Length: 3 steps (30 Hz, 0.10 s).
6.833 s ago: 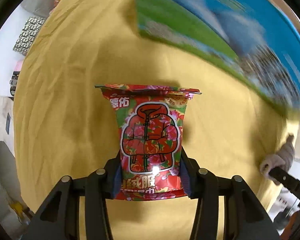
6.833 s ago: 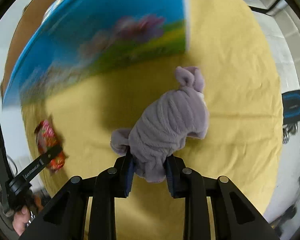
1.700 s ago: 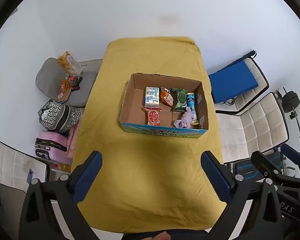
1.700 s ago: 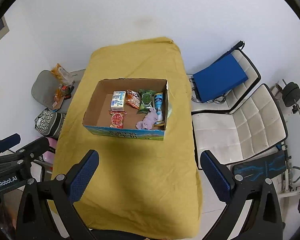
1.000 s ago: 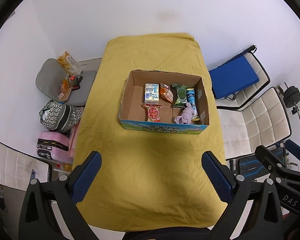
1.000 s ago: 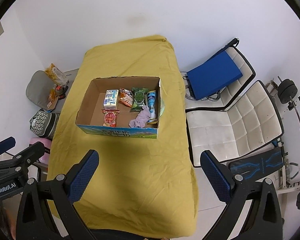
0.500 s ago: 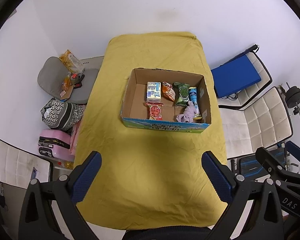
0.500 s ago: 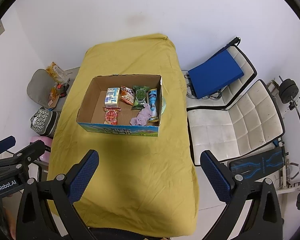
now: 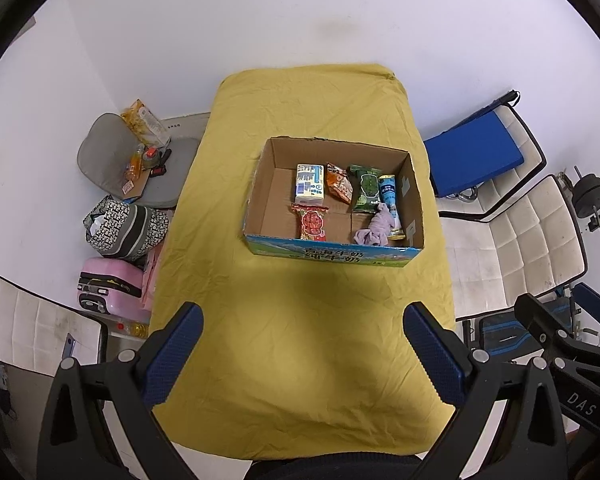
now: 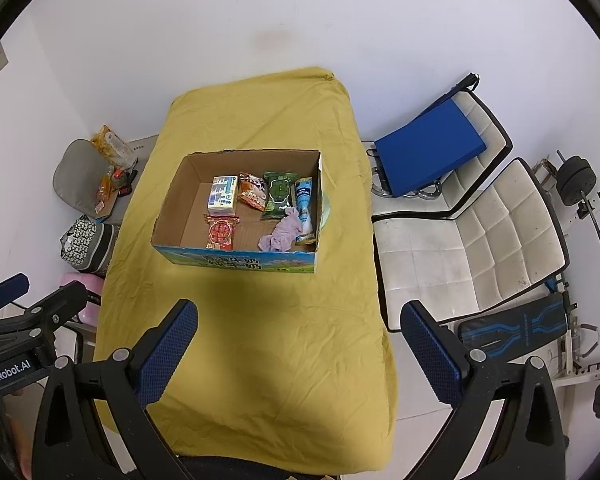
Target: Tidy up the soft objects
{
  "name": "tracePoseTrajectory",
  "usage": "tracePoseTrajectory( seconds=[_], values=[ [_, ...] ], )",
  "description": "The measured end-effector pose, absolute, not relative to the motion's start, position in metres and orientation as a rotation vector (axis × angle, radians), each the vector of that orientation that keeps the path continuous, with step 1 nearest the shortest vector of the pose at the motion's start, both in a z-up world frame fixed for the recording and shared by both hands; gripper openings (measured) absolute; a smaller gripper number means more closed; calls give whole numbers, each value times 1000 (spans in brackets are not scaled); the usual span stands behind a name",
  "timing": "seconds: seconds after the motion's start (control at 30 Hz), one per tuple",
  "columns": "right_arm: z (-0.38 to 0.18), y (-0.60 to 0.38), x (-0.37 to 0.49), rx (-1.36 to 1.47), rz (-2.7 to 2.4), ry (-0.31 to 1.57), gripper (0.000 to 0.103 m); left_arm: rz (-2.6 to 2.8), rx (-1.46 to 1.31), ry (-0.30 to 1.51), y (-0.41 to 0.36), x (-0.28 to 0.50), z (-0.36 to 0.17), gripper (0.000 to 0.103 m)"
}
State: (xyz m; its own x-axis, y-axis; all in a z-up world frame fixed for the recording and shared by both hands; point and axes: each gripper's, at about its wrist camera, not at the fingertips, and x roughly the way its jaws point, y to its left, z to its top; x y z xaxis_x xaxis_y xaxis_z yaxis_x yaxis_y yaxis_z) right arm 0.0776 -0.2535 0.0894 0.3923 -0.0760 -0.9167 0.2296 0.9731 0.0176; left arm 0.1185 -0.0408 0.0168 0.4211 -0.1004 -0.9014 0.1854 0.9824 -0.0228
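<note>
Both claws spread wide and empty, held high over the near end of the bench (image 9: 300, 340). Left claw (image 9: 300, 354); right claw (image 10: 299, 350). Cardboard box (image 9: 328, 254) lies straight ahead of both and well apart from them. Purple plush toy (image 9: 374, 230) sits in the box's near right corner, red snack packet (image 9: 311, 222) to its left. Right claw judged nearer the plush toy.

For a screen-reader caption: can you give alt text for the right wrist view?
An open cardboard box sits on a yellow-covered table, holding snack packets, a milk carton and a purple plush toy. The open right tool hovers empty in the foreground; white chairs stand beside the table.
</note>
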Motion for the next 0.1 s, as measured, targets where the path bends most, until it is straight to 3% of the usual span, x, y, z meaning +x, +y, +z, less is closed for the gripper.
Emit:
tracePoseTrajectory(
  seconds=[0.1],
  values=[
    [91,-255,77,151,-197,1149,103,-182,83,1126,-42,119,17,102]
  ],
)
